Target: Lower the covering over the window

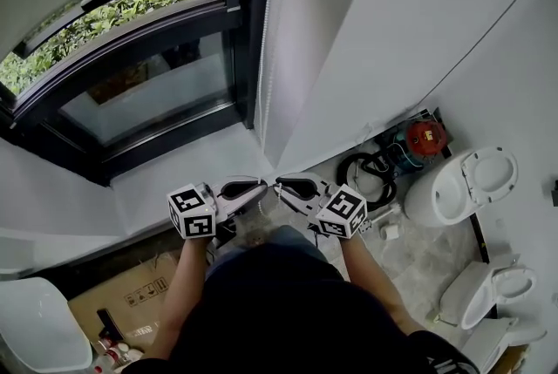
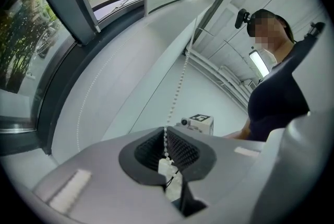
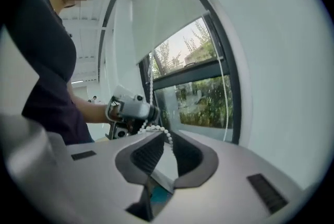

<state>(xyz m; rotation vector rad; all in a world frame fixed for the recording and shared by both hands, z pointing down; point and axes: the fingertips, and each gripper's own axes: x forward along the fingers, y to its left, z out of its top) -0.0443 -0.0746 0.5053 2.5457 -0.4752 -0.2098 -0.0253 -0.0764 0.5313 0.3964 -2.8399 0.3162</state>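
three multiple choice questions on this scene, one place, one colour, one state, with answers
1. Where do the toilets stand in the head view?
A) at the picture's left
B) at the picture's right
C) on the windowsill

2. What colour is the bead chain?
A) white
B) black
C) red

3. How is the left gripper?
A) open, empty
B) shut on a box
C) shut on the bead chain

Answers:
1 B: they show near the right edge.
2 A: its beads show white.
3 C: the chain is pinched between its jaws.
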